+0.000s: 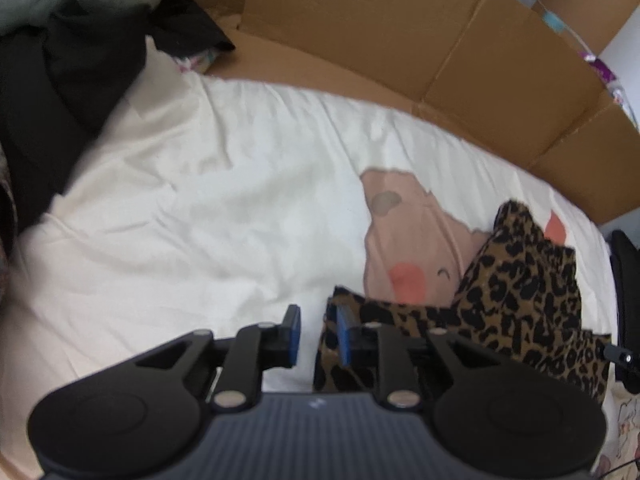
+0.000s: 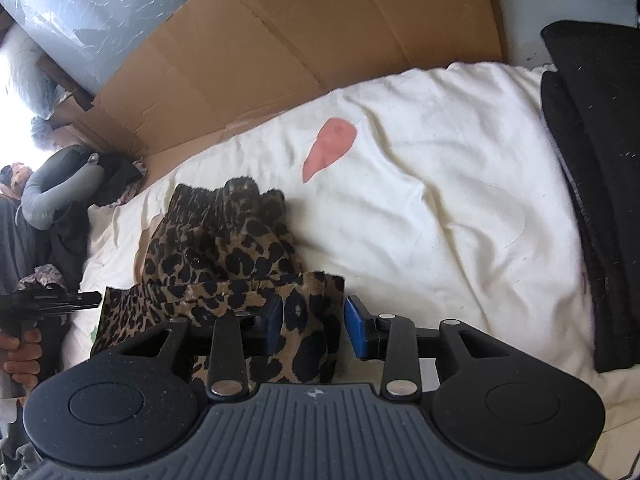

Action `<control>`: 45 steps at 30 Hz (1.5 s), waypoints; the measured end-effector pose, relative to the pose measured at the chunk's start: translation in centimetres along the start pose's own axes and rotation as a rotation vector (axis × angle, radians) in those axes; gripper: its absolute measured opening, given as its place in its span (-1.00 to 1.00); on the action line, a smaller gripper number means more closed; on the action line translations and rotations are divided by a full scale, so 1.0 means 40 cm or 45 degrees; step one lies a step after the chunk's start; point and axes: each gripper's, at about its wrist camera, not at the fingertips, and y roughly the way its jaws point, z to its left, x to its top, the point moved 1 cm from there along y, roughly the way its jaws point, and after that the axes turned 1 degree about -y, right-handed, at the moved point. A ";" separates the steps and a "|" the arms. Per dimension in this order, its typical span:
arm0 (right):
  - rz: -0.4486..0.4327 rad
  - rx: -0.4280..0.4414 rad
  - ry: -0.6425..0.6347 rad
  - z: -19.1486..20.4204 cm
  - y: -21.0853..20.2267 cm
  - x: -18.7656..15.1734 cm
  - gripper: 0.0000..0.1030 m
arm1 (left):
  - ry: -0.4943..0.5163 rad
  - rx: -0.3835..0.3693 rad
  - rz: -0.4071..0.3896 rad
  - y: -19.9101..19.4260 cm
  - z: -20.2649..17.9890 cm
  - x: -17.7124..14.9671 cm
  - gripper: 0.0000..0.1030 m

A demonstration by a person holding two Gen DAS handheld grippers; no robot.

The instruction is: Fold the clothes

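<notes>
Between the right gripper [image 2: 310,326] pads: a corner of the leopard-print brown-and-black fabric garment [image 2: 224,240], jaws partly apart, left pad at the cloth, right pad clear of it with white bedding showing in the gap, so no firm hold. Beyond and left of that claw: the rest of the garment, bunched in loose folds on the cream-white quilted bedcover [image 2: 440,208]. Just right of the left gripper [image 1: 318,334]: another edge of the same garment, right pad against it, left pad over bare bedcover, jaws narrowly parted, nothing clamped. Probably light, limp and thin; likely to slump and crease rather than keep shape. Best taken at hemmed corners or the gathered waistband, pinched through both layers.
</notes>
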 end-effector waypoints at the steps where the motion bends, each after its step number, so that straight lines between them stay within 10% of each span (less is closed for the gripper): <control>1: 0.009 -0.003 -0.007 0.001 0.007 -0.002 -0.26 | 0.009 -0.001 0.012 0.008 -0.004 -0.004 -0.60; 21: 0.099 -0.023 -0.069 -0.004 0.122 -0.007 -0.24 | 0.186 0.064 0.045 0.098 -0.074 -0.019 -0.36; 25: 0.074 -0.047 -0.108 0.007 0.110 -0.003 -0.80 | 0.213 0.078 0.030 0.103 -0.082 -0.021 -0.32; 31: 0.038 -0.066 -0.121 0.011 0.078 -0.001 -0.90 | 0.184 0.073 0.004 0.104 -0.077 -0.027 -0.32; 36: 0.010 -0.071 -0.108 0.016 0.064 -0.004 -0.90 | 0.150 0.054 -0.023 0.099 -0.073 -0.029 -0.77; 45: -0.056 -0.054 -0.090 0.041 -0.005 -0.005 -0.92 | 0.130 0.060 -0.116 -0.017 -0.086 -0.015 -0.82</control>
